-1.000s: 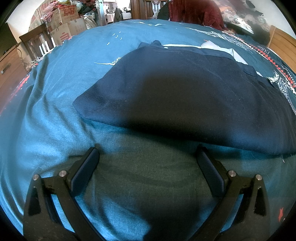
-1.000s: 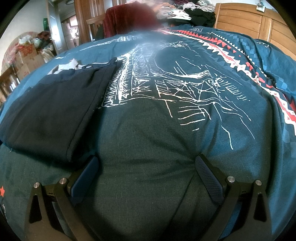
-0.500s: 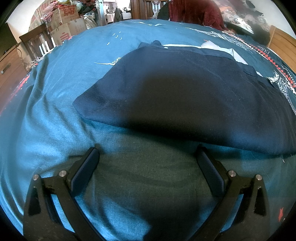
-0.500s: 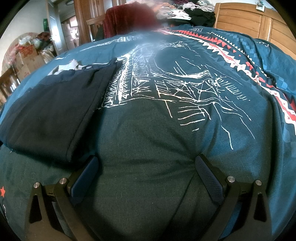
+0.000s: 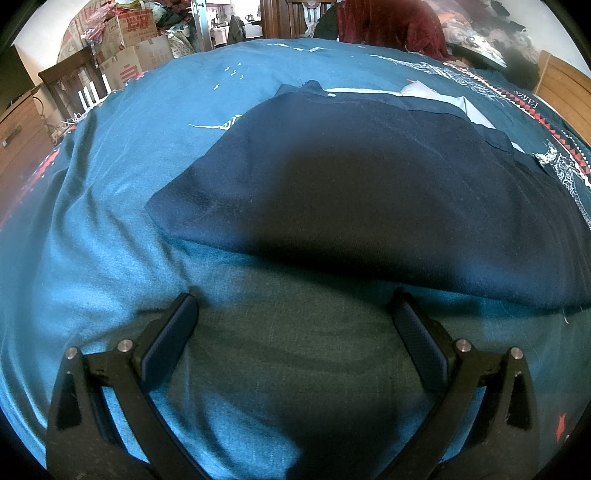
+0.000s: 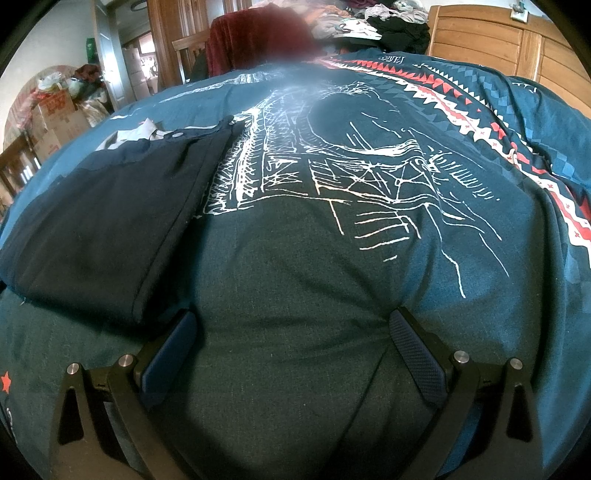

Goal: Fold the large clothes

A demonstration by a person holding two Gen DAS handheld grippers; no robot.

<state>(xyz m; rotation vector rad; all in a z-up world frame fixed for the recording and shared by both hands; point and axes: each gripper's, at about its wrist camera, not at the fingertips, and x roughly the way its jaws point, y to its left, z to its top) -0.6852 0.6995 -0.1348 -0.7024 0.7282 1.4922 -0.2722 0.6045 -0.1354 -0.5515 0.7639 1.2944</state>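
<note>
A dark navy garment (image 5: 369, 184) lies folded flat on the teal bedspread (image 5: 110, 166), a white strip showing at its far edge. My left gripper (image 5: 295, 299) rests open on the bedspread just in front of the garment's near edge, nothing between its fingers. In the right wrist view the same navy garment (image 6: 99, 225) lies to the left, its near right corner close beside the left fingertip (image 6: 177, 332). My right gripper (image 6: 293, 317) stands open over the printed bedspread (image 6: 332, 184), holding nothing.
Cardboard boxes (image 5: 129, 40) and a wooden chair (image 5: 74, 85) stand beyond the bed's far left. A dark red cloth (image 5: 384, 18) hangs at the far side. A wooden headboard (image 6: 498, 40) with piled clothes (image 6: 388, 18) stands at the right.
</note>
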